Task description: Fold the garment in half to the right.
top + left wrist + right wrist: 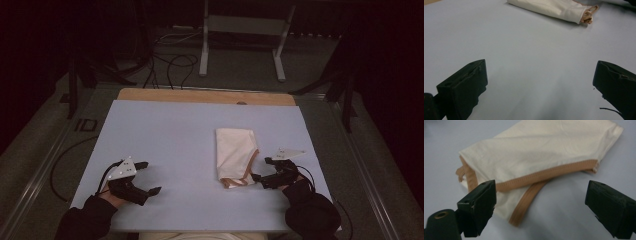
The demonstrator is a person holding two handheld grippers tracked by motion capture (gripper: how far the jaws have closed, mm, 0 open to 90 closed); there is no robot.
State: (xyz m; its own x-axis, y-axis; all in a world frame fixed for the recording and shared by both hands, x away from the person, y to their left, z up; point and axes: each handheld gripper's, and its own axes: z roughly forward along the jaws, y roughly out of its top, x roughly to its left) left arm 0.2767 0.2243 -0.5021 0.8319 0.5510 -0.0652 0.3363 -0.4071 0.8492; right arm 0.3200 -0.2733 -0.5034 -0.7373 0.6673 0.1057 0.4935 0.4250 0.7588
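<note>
A folded cream cloth (pixel 234 154) with tan trim lies right of the table's middle. Its near end carries the tan edging (pixel 534 178). My right gripper (pixel 262 169) stands open just right of the cloth's near corner, its jaws apart on either side of that trimmed edge (pixel 541 202) and not closed on it. My left gripper (pixel 150 177) rests open near the front left of the table with bare surface between its jaws (pixel 539 82). The cloth (pixel 554 8) lies far ahead of it.
The table top is a pale blue sheet (pixel 165 135) over a wooden board (pixel 200 95). Beyond it are a white metal stand (pixel 240 35) and cables (pixel 170 62) on the floor. Dark stands flank both sides.
</note>
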